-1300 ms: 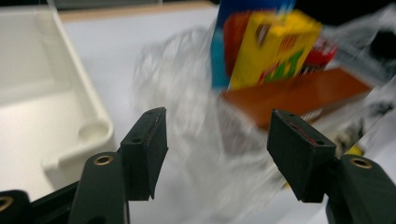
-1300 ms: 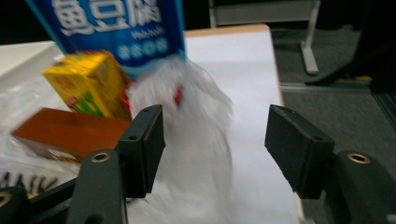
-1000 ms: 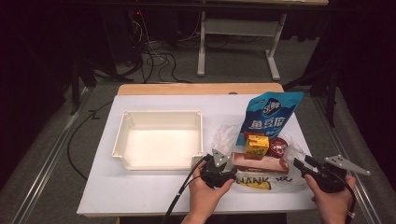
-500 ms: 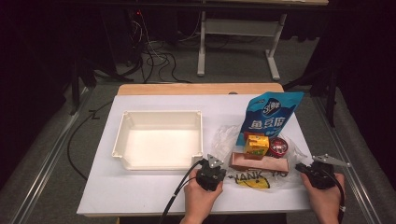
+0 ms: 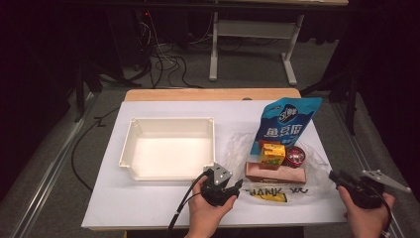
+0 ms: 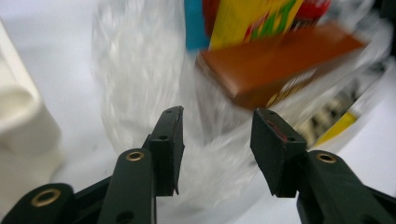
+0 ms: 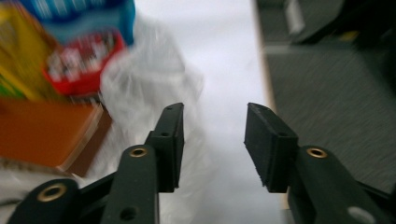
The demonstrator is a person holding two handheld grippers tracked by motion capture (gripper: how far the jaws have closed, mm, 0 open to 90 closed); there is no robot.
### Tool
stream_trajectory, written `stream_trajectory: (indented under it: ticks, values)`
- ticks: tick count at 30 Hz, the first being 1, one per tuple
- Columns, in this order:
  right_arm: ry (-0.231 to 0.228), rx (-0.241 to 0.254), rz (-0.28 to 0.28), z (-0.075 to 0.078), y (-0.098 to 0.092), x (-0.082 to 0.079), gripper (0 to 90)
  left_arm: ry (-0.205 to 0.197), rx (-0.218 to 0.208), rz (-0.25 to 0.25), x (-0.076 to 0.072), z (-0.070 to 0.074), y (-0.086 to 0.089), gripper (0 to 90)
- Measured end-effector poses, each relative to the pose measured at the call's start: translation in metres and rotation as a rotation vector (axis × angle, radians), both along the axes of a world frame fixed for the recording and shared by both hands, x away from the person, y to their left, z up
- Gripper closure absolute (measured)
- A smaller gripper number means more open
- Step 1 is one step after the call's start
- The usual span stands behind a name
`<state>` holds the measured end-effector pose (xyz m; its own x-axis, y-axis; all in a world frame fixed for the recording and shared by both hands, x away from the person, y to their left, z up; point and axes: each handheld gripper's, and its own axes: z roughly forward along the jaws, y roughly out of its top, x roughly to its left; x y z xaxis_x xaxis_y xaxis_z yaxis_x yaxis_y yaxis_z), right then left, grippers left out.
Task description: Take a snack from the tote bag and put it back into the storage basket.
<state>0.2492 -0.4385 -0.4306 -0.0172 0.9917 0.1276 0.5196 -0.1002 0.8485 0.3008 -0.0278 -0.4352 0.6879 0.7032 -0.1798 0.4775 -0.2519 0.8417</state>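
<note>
A clear plastic bag (image 5: 277, 171) printed THANK YOU lies at the table's right. It holds a blue snack pouch (image 5: 287, 124), a yellow carton (image 5: 271, 153), a red round pack (image 5: 295, 156) and a brown box (image 5: 275, 173). My left gripper (image 5: 236, 186) is at the bag's left edge. Its jaws have just been opening and stand open (image 6: 217, 114), with crumpled bag film (image 6: 140, 70) loose between and beyond them and the brown box (image 6: 275, 65) ahead. My right gripper (image 5: 334, 176) is off the bag's right edge. Its jaws have also just been opening (image 7: 214, 109), open over bare table beside the bag (image 7: 149, 88).
An empty white tray (image 5: 130, 148) sits left of the bag on the white table cover (image 5: 148, 203). The table's right edge (image 7: 261, 93) runs close past my right gripper, with grey floor beyond. Cables trail from both grippers toward the front edge.
My right hand went in toward the bag and has now drawn back to the right. My left hand has shifted slightly left, away from the bag's edge. The bag's contents have not moved.
</note>
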Motion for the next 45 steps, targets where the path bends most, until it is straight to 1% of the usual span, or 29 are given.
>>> stream_trajectory:
  ticks: [1,2,3,4,5,6,7,8,10,12,13,15,17,19,20,21,23,25,26,27,29,31,33,34,36,38,40,42,45]
  values:
    - [-0.048,-0.01,-0.013,0.008,0.001,-0.005,56.8,-0.017,-0.007,0.005,0.001,0.003,-0.001,54.5]
    - [-0.083,-0.015,-0.007,0.015,0.004,-0.007,58.5,-0.032,-0.013,0.009,0.003,0.006,-0.004,55.3]
    - [-0.106,-0.011,0.035,0.022,0.009,-0.006,61.5,-0.035,-0.008,0.01,0.005,0.006,-0.006,56.0]
    - [-0.106,0.002,0.071,0.024,0.012,-0.003,64.9,-0.04,0.002,0.017,0.009,0.006,-0.009,57.6]
    - [-0.098,0.034,0.123,0.024,0.017,0.002,68.7,-0.042,0.013,0.026,0.013,0.005,-0.012,61.1]
    - [-0.08,0.051,0.171,0.022,0.023,0.009,72.0,-0.037,0.007,0.041,0.018,0.003,-0.013,63.7]
    - [-0.049,0.038,0.19,0.019,0.03,0.016,76.7,-0.027,0.01,0.061,0.023,0.001,-0.013,67.2]
    - [-0.017,0.027,0.204,0.013,0.035,0.023,79.7,-0.011,0.02,0.097,0.029,-0.001,-0.014,69.9]
    - [0.027,0.041,0.21,0.002,0.042,0.033,85.3,0.026,-0.001,0.129,0.039,-0.007,-0.014,72.1]
    - [0.065,0.047,0.216,-0.009,0.043,0.04,88.0,0.065,-0.004,0.136,0.046,-0.018,-0.019,72.1]
    - [0.078,0.067,0.236,-0.014,0.042,0.044,89.3,0.073,0.015,0.123,0.046,-0.023,-0.021,73.4]
    - [0.058,0.083,0.275,-0.016,0.041,0.047,90.0,0.086,0.046,0.107,0.046,-0.031,-0.028,76.8]
    - [0.073,0.082,0.285,-0.018,0.041,0.053,90.0,0.092,0.083,0.095,0.045,-0.039,-0.032,79.0]
    - [0.109,0.077,0.291,-0.023,0.041,0.059,90.0,0.098,0.114,0.097,0.045,-0.044,-0.035,80.7]
    - [0.121,0.098,0.288,-0.026,0.039,0.062,90.0,0.1,0.126,0.098,0.045,-0.046,-0.035,81.3]
    - [0.133,0.131,0.285,-0.027,0.037,0.063,90.0,0.091,0.131,0.102,0.044,-0.048,-0.035,82.6]
    - [0.177,0.1,0.272,-0.031,0.035,0.064,90.0,0.081,0.147,0.103,0.043,-0.047,-0.035,84.5]
    - [0.212,0.109,0.283,-0.038,0.033,0.065,90.0,0.079,0.15,0.104,0.043,-0.047,-0.035,85.7]
    - [0.235,0.101,0.282,-0.041,0.032,0.065,90.0,0.083,0.146,0.106,0.043,-0.047,-0.035,86.1]
    - [0.247,0.081,0.279,-0.044,0.032,0.065,90.0,0.073,0.151,0.109,0.044,-0.047,-0.034,86.4]
    - [0.26,0.092,0.258,-0.045,0.028,0.065,90.0,0.079,0.153,0.111,0.043,-0.047,-0.034,86.4]
    - [0.266,0.065,0.227,-0.043,0.027,0.063,90.0,0.084,0.152,0.112,0.043,-0.046,-0.032,85.4]
    - [0.264,0.056,0.207,-0.042,0.026,0.061,90.0,0.084,0.112,0.113,0.041,-0.039,-0.028,82.2]
    - [0.246,0.051,0.191,-0.04,0.027,0.058,90.0,0.07,0.088,0.117,0.038,-0.034,-0.026,80.9]
    - [0.183,0.063,0.205,-0.033,0.028,0.048,90.0,0.045,0.044,0.104,0.032,-0.024,-0.024,79.3]
    - [0.114,0.064,0.22,-0.022,0.029,0.036,90.0,0.041,0.008,0.064,0.026,-0.018,-0.023,78.7]
    - [0.097,0.036,0.227,-0.016,0.032,0.026,90.0,0.048,0.015,0.012,0.022,-0.019,-0.026,76.6]
    - [0.105,0.048,0.244,-0.017,0.033,0.02,90.0,0.039,0.052,0.018,0.02,-0.024,-0.029,77.0]
    - [0.147,0.066,0.26,-0.025,0.035,0.02,90.0,0.079,0.053,0.008,0.023,-0.033,-0.03,77.4]
